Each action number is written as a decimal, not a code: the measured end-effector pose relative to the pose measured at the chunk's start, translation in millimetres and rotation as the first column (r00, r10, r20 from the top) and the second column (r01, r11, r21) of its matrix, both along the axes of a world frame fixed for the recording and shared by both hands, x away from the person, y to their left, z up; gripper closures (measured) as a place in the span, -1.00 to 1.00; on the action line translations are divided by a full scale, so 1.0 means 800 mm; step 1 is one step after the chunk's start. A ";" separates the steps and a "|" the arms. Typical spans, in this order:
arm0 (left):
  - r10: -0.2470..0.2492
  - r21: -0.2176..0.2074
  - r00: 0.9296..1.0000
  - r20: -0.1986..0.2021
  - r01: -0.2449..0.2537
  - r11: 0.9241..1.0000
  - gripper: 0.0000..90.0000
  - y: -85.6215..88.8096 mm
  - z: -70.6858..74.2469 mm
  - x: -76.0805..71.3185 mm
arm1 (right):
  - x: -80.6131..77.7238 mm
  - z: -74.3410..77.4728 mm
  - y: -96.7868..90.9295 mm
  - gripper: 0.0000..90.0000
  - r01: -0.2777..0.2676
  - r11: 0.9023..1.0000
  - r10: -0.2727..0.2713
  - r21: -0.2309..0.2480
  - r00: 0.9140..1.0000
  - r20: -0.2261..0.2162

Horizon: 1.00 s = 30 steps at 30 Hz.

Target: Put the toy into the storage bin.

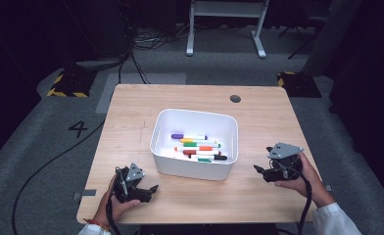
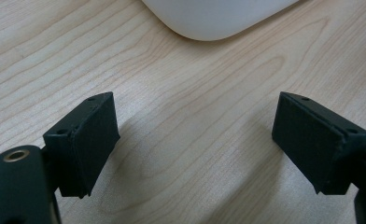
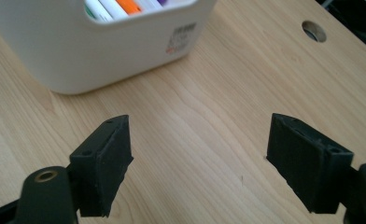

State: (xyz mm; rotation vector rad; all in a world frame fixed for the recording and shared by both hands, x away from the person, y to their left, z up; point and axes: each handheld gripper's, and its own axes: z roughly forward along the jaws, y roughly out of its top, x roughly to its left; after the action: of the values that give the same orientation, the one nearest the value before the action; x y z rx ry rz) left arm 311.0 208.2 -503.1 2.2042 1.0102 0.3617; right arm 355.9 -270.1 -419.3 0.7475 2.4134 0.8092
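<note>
Left tool is sitting on the near-left part of the light wooden desk, held in the person's left hand, jaws wide apart and gripping nothing. In the left gripper view, bare wood is showing between the two black jaws, and a rounded corner of the white rectangular plastic bin is lying just beyond them, not touching.

Right tool is resting at the near-right of the desk in the person's right hand, white sleeve coming in from the near edge. Its jaws are also standing wide apart with nothing between them. In the right gripper view the bin wall with a small printed label is sitting beyond the left jaw, near but apart.

White bin is standing at the middle of the desk, between the two tools and slightly farther away. Coloured marker pens are lying flat in its bottom, roughly parallel: purple cap farthest, then yellow, green, orange, red, with a black cap at the near right. Tops of a few markers are showing over the rim in the right gripper view.

Round cable hole is sitting at the far right of the desk, well apart from the bin.
</note>
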 end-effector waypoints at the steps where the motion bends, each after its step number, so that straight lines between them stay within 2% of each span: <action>1: -0.001 0.000 1.000 0.000 0.001 1.000 -0.68 0.000 0.000 0.000 | 0.000 0.000 0.000 -0.51 0.000 1.000 0.000 0.000 1.000 0.000; 4: 0.000 0.001 1.000 0.000 0.000 1.000 -0.68 0.000 0.000 0.000 | -0.001 -0.017 -0.012 -0.51 0.030 0.999 -0.030 -0.018 0.999 -0.016; 10: -0.001 0.000 1.000 0.001 0.001 1.000 -0.68 0.000 0.000 0.000 | -0.001 -0.033 -0.028 -0.51 0.050 0.998 -0.050 -0.026 0.998 -0.028; 17: 0.003 -0.001 1.000 0.000 -0.003 1.000 -0.68 0.000 0.000 0.000 | -0.005 -0.053 -0.054 -0.51 0.092 0.996 -0.092 0.004 0.995 -0.048; 23: 0.004 -0.002 1.000 0.001 -0.004 1.000 -0.68 0.000 0.000 0.000 | -0.010 -0.069 -0.079 -0.51 0.139 0.989 -0.135 0.044 0.988 -0.079; 30: 0.004 -0.002 1.000 -0.001 -0.004 1.000 -0.68 0.000 0.000 0.000 | -0.018 -0.082 -0.103 -0.52 0.169 0.981 -0.159 0.094 0.982 -0.101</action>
State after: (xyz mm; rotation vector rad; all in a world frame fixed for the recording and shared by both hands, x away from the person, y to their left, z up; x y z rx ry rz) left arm 311.0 208.0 -503.2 2.2008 1.0150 0.3613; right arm 341.5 -352.4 -485.2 1.0312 2.3669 0.8533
